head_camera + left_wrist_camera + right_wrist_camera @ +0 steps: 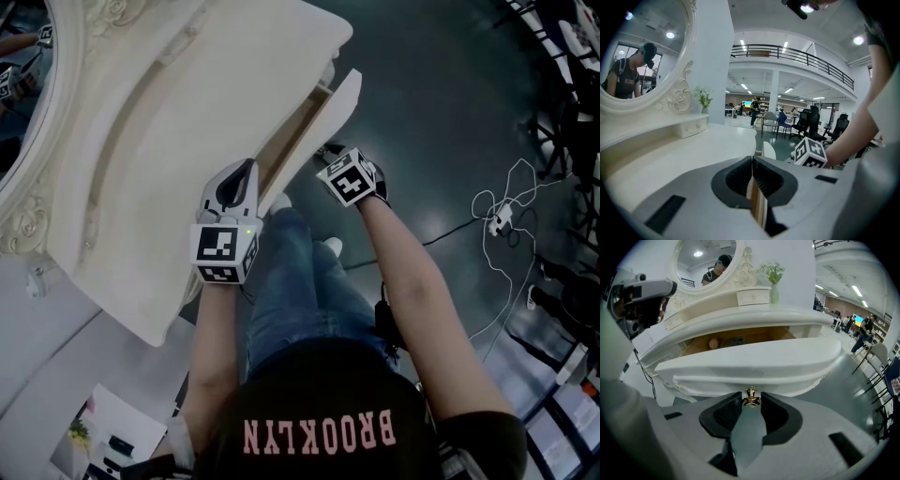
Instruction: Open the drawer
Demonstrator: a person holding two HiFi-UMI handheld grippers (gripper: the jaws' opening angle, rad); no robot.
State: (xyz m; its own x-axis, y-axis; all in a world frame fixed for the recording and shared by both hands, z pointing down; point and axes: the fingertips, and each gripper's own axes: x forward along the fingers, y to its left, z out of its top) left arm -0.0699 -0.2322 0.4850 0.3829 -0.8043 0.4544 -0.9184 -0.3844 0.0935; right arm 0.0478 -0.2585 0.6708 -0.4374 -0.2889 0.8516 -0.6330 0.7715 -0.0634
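Observation:
The cream dressing table (pixel 187 122) has its drawer (pixel 333 112) pulled partly out, showing a wooden inside. In the right gripper view the curved drawer front (pixel 750 364) fills the middle, and my right gripper (pixel 751 401) is shut on its small gold knob (pixel 751 397). From the head view, the right gripper (pixel 330 156) sits against the drawer front. My left gripper (pixel 251 172) is at the drawer's left end. In its own view the left gripper (pixel 752 161) is shut on the thin wooden edge (pixel 758 201) of the drawer's side wall.
An oval mirror (pixel 19 94) stands at the back of the table, with a small drawer box (pixel 752 296) and a vase of flowers (pixel 773 280). A pale round thing (pixel 713 343) lies inside the drawer. The person's legs (pixel 291 272) are close to it. Cables (pixel 502 220) trail across the floor.

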